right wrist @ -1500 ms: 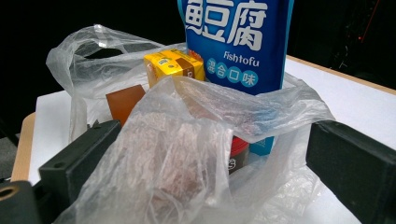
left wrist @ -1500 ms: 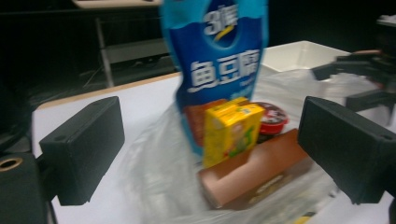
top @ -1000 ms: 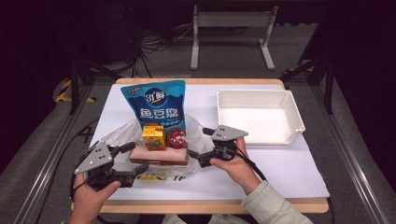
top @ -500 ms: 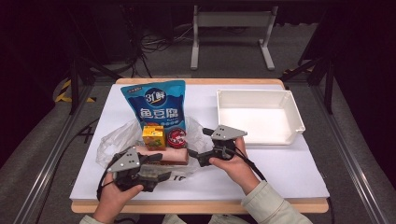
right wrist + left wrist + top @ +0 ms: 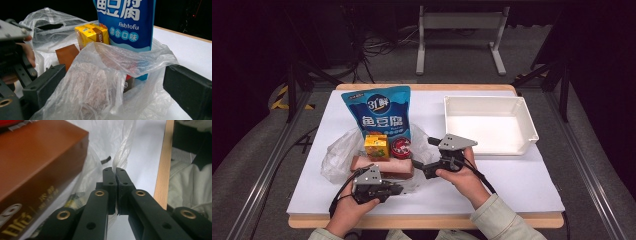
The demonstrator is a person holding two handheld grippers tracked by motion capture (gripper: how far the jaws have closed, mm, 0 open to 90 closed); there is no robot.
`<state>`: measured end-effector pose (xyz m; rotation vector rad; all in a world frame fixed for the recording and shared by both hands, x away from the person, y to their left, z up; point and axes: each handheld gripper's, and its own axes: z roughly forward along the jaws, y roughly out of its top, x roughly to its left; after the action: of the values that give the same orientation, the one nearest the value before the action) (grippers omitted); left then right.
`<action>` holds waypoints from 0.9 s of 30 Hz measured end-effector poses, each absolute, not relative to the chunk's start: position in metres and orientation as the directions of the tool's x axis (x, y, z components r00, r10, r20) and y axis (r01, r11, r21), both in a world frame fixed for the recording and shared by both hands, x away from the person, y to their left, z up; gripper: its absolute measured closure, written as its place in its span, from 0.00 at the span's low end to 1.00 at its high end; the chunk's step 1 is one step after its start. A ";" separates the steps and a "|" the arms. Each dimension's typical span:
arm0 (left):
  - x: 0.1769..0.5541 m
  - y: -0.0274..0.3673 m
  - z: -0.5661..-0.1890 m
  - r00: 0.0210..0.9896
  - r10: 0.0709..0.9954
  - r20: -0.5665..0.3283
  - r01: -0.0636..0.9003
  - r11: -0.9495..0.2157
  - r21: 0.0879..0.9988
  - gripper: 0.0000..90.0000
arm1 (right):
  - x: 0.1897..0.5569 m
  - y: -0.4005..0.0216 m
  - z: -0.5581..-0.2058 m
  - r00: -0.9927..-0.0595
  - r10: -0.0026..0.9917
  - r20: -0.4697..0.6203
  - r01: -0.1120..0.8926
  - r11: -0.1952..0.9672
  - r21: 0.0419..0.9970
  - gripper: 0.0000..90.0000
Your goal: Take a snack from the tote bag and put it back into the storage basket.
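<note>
Two grippers on one clear plastic bag (image 5: 337,155) around groceries mid-surface: left gripper (image 5: 116,176) fingers clamped on its near edge, right gripper (image 5: 419,166) fingers apart around bunched film. Lift evenly, avoid tearing.

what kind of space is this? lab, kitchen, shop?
Most likely a lab recording station: a white-covered table in a dark room, metal rails along its sides, loose cables on the floor, and packaged snacks beside a white bin.
</note>
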<state>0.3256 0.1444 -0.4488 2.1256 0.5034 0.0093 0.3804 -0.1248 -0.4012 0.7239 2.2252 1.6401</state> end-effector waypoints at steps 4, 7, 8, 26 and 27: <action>0.327 0.141 -0.453 0.915 0.362 -0.179 0.356 -0.513 0.781 0.99 | 0.379 -0.124 -0.398 -0.839 0.541 0.063 0.218 0.227 0.949 0.07; 0.328 0.141 -0.454 0.912 0.366 -0.184 0.363 -0.514 0.777 0.99 | 0.376 -0.124 -0.393 -0.842 0.535 0.063 0.207 0.213 0.955 0.07; 0.328 0.141 -0.454 0.912 0.366 -0.186 0.365 -0.513 0.777 0.99 | 0.375 -0.126 -0.389 -0.842 0.536 0.061 0.202 0.208 0.957 0.08; 0.328 0.142 -0.455 0.908 0.375 -0.186 0.371 -0.513 0.774 0.99 | 0.367 -0.149 -0.359 -0.861 0.508 0.023 0.144 0.200 0.969 0.45; 0.328 0.142 -0.455 0.908 0.375 -0.187 0.371 -0.513 0.774 0.99 | 0.368 -0.146 -0.359 -0.864 0.503 0.019 0.142 0.208 0.968 0.59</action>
<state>0.3277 0.1421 -0.4548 2.1560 0.5312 0.0054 0.3675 -0.1458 -0.3590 0.6071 2.1869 1.7013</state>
